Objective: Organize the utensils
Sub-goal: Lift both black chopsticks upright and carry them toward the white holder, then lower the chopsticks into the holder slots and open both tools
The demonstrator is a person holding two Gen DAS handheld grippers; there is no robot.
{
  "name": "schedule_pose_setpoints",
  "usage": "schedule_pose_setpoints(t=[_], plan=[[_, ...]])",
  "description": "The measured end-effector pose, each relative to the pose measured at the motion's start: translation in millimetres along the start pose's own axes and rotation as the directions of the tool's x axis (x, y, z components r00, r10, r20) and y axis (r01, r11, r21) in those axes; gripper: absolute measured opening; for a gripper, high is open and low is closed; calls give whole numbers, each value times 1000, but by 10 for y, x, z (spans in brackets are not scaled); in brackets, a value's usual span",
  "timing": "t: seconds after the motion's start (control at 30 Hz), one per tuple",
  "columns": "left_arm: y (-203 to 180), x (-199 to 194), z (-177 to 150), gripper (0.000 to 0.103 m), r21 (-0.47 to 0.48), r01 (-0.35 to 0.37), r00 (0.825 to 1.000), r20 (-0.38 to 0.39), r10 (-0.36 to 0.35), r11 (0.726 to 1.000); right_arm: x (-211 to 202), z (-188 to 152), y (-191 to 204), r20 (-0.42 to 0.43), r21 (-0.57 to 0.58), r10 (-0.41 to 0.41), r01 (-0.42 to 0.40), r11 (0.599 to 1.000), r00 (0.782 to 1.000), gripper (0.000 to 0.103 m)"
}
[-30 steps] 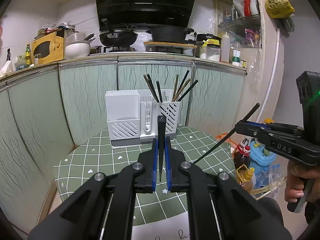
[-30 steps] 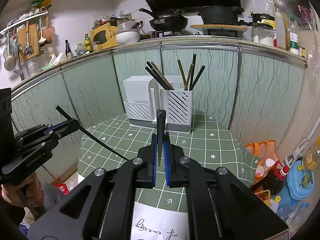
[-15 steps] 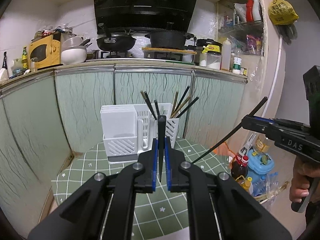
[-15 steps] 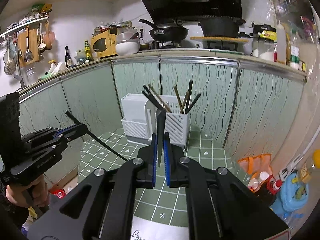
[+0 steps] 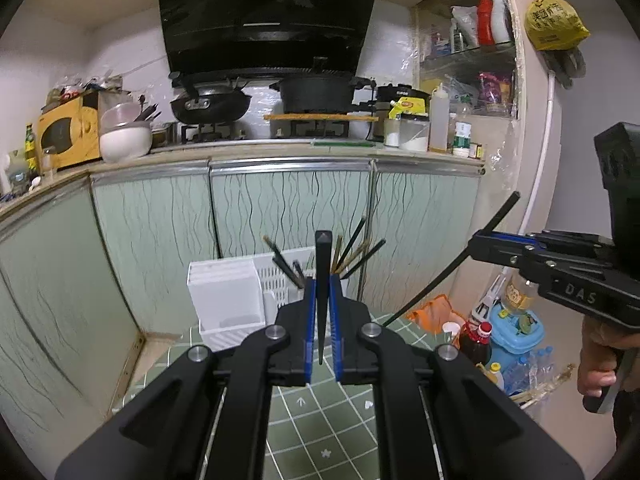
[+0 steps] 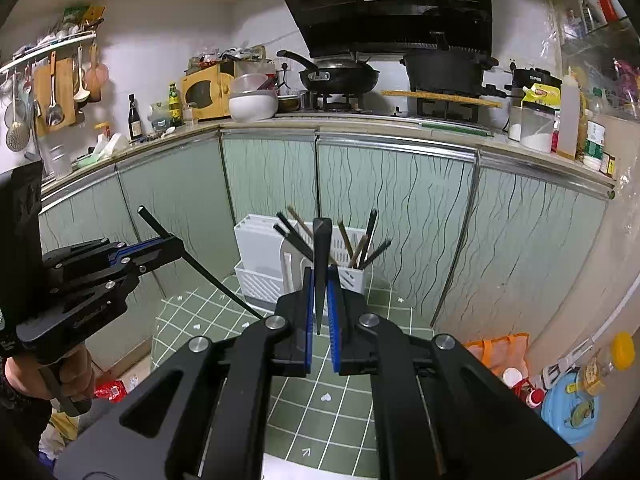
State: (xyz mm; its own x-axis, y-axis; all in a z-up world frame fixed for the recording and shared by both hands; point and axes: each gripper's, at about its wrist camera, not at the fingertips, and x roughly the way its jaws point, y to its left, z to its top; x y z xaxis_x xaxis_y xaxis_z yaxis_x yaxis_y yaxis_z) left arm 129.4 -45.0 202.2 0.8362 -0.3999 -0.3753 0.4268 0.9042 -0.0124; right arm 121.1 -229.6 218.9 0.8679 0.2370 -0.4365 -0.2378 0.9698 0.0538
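My left gripper [image 5: 322, 280] is shut on a black chopstick [image 5: 322, 248] that stands upright between its blue pads. In the same way, my right gripper [image 6: 320, 270] is shut on a second black chopstick [image 6: 322, 236]. Both hang above the green checked table [image 5: 320, 420], short of the white utensil holder [image 5: 226, 300]. Several dark and wooden chopsticks [image 5: 354, 250] lean in the holder's slotted right compartment. The left wrist view has the right gripper [image 5: 476, 240] at its right, its chopstick [image 5: 452, 276] slanting down. The right wrist view has the left gripper [image 6: 174, 244] at its left, beside the holder [image 6: 260, 256].
Green cabinet doors [image 5: 288, 208] stand right behind the table, under a counter with a wok [image 5: 210, 104], a pot and a yellow microwave [image 6: 206, 94]. Bottles, a blue container [image 5: 516, 332] and an orange bag sit on the floor at the right. A white paper [image 6: 320, 466] lies at the table's near edge.
Both grippers have risen with their chopsticks still clamped. The holder and the table now sit lower in both views, and more of the counter and hood shows.
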Motion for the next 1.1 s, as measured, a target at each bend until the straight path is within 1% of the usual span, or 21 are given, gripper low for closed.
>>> schedule_pose_setpoints(t=[0.37, 0.6, 0.8, 0.9, 1.1], plan=[[29, 56, 525, 6, 3, -1, 1000, 26, 1, 1000, 66, 472, -49, 4, -7, 19, -19, 1000, 1000, 6], [5, 245, 817, 6, 9, -2, 999, 46, 2, 1000, 234, 757, -41, 4, -34, 13, -12, 999, 1000, 6], [6, 475, 900, 6, 22, -11, 999, 49, 10, 1000, 472, 895, -70, -4, -45, 13, -14, 999, 1000, 6], [12, 587, 913, 6, 44, -40, 998, 57, 37, 998, 609, 930, -99, -9, -45, 15, -16, 999, 1000, 6], [110, 894, 923, 6, 37, -38, 999, 31, 37, 999, 933, 1001, -246, -23, -30, 12, -13, 999, 1000, 6]])
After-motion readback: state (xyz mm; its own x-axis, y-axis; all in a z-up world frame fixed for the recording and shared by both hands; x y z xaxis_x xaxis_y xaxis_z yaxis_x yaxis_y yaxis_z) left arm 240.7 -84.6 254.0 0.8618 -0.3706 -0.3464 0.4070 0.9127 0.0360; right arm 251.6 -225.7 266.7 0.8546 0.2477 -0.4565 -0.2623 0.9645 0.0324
